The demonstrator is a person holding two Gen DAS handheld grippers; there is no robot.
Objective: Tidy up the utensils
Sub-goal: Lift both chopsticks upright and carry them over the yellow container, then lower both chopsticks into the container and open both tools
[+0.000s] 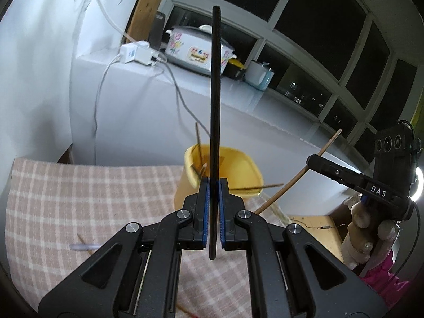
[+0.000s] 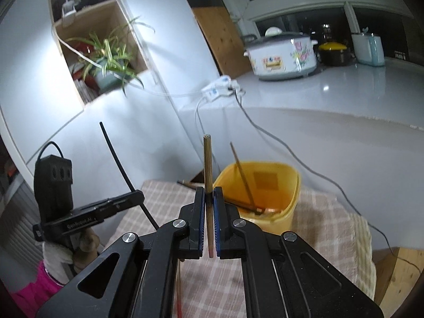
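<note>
**Black and bamboo, both pinched thin**

Black stick [image 1: 215,111] in my left gripper [image 1: 213,185], bamboo stick [image 2: 207,175] in my right gripper [image 2: 209,193] — each pair of jaws is closed down hard on its one chopstick, with almost no gap between the blue pads. Both sticks stand up and away from the grippers, long ends free. The yellow bin [image 1: 228,169] sits on the far right part of the checked cloth [image 1: 79,193], past my fingertips, with a few sticks already leaning inside it.

What worries me is the grip itself. A round, slim stick held at one narrow spot can pivot — tip either gripper over to drop it in and the long free end may swing, slide through the pads, or fall short onto the cloth.

The two grippers are near each other, and the sticks reach well beyond them. If I bring both to the bin at once, the sticks could cross or knock, and one could twist loose.

The bin looks light and stands near the cloth's far edge. A stick jabbed against its rim, or against those leaning inside, could tip it or flick one out.

A loose stick [image 2: 189,184] lies on the cloth just left of the bin, easy to nudge off the far edge.
</note>
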